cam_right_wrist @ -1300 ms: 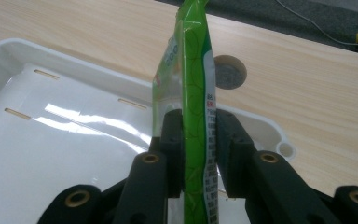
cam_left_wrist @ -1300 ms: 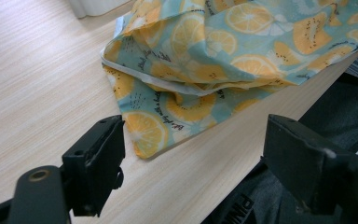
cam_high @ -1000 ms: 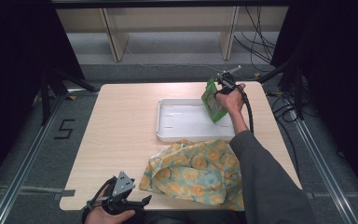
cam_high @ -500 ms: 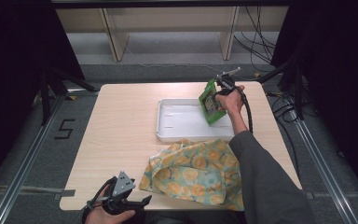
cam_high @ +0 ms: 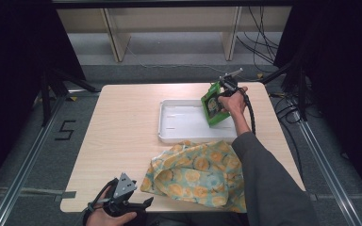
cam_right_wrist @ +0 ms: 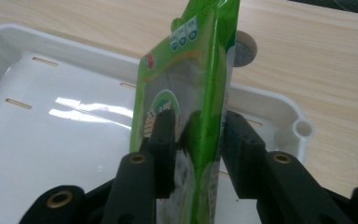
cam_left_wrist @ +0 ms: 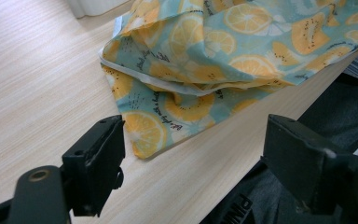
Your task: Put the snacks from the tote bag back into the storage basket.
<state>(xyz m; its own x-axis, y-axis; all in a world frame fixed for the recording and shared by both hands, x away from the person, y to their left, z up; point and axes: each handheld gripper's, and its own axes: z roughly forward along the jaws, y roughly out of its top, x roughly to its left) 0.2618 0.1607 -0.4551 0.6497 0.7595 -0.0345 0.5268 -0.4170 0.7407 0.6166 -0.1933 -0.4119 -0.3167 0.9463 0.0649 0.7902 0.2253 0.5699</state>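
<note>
A green snack pouch (cam_high: pixel 211 104) (cam_right_wrist: pixel 200 70) stands on edge at the right end of a white tray (cam_high: pixel 162 123) (cam_right_wrist: pixel 279 100). My right gripper (cam_high: pixel 218 102) (cam_right_wrist: pixel 198 119) sits around the pouch's lower part. Its jaws have just been opening, and the pouch is between them with a dark gap showing beside the left pad, so they look open. My left gripper (cam_high: pixel 139 205) (cam_left_wrist: pixel 193 135) rests at the table's near edge, open wide and empty. It points at the corner of a fruit-print cloth (cam_high: pixel 193 172) (cam_left_wrist: pixel 223 56).
The rumpled cloth lies on the table just in front of the tray, under my right forearm (cam_high: pixel 259 169). A round grey pad (cam_right_wrist: pixel 242 52) lies on the wood behind the tray. Bare wood (cam_high: pixel 122 122) stretches over the table's left half.
The pouch has settled slightly lower into the tray's right end. My left gripper and the cloth have not moved.
</note>
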